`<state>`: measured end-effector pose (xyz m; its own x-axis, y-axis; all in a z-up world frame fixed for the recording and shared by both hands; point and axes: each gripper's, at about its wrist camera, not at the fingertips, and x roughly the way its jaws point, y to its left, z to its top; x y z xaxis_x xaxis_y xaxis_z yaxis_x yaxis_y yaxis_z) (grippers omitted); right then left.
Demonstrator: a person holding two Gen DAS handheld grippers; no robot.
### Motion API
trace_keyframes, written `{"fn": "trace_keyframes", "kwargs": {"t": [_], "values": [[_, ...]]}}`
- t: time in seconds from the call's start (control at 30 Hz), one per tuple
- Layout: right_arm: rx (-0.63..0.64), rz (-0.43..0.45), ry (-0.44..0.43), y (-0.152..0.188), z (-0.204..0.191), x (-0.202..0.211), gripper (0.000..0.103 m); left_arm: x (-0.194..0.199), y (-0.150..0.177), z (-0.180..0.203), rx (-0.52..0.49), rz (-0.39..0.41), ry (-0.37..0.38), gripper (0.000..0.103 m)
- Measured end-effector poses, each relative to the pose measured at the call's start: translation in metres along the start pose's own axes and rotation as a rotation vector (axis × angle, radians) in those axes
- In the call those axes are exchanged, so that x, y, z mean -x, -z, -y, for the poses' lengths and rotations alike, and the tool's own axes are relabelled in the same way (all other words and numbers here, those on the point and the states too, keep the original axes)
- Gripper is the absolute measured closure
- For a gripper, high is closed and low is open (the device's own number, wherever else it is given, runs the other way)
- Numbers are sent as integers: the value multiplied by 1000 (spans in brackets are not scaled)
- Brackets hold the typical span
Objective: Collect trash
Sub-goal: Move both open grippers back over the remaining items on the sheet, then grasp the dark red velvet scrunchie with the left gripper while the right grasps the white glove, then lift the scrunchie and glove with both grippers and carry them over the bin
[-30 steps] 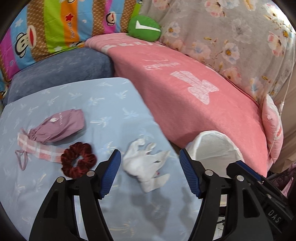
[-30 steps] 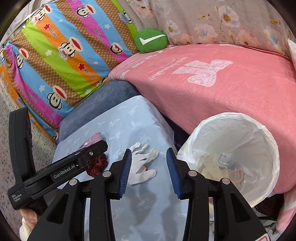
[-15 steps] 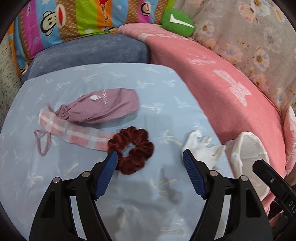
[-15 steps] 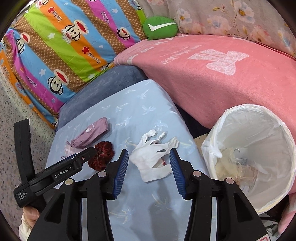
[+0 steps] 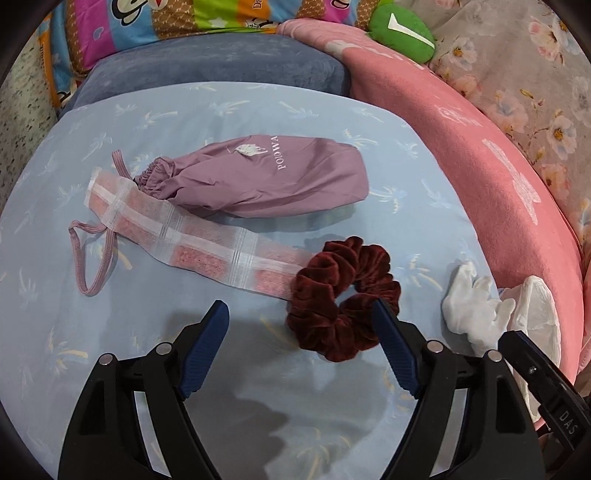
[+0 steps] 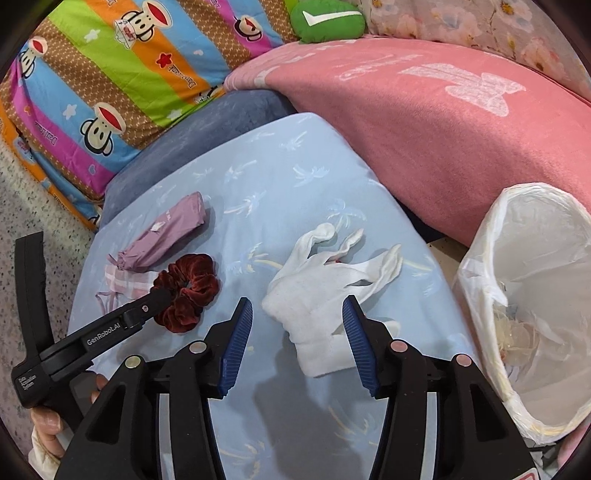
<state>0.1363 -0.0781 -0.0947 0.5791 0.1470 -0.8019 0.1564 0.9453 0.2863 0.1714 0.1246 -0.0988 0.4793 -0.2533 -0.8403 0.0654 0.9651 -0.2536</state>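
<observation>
Two blue fingers of the left gripper point(image 5: 299, 325) stand wide apart and hold nothing. The red scrunchie point(image 5: 343, 299) lies by its right finger, on the blue sheet point(image 5: 258, 110).

In the right view, the right gripper point(image 6: 297, 325) is open around the white glove point(image 6: 325, 291), near the sheet's right edge. The trash bin point(image 6: 480, 280) waits beside it. Best to go down slowly and squeeze the thick middle.

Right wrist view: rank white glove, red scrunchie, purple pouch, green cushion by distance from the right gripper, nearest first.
From the right gripper:
1. White glove: between the open fingers, just ahead.
2. Red scrunchie: ahead-left on the blue sheet.
3. Purple pouch: farther left, beyond the scrunchie.
4. Green cushion: at the top, behind the pink blanket.
</observation>
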Motion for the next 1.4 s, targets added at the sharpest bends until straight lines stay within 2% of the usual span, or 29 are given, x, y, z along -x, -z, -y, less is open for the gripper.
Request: {"fn": "trace_keyframes", "kwargs": {"t": [0.13,0.23,0.43,0.53,0.6,0.7,0.77,0.83,1.07,1.4], "values": [[3,-23,8,-2,-3,-17,52,-7,-1,-5,12,-15,13,28],[7,-37,14,-3,-5,-27,52,-9,-1,-6,12,-17,19,35],[6,-52,19,-2,-6,-39,52,-9,-3,-7,5,-17,35,52],[12,-49,22,-2,-7,-41,52,-10,-3,-6,-3,-23,47,68],[19,-48,35,-2,-8,-41,55,-11,-3,-4,-5,-29,55,79],[32,-48,57,0,-7,-39,68,-8,-1,-1,-15,-26,54,85],[28,-56,50,1,-5,-38,81,-6,-1,1,-22,-23,60,86],[23,-65,39,2,-4,-37,88,-2,0,4,-26,-19,68,87],[38,-43,4,6,-10,-16,90,17,4,17,-63,13,95,88],[36,55,-46,2,-17,42,90,51,7,50,-125,78,141,88]]}}
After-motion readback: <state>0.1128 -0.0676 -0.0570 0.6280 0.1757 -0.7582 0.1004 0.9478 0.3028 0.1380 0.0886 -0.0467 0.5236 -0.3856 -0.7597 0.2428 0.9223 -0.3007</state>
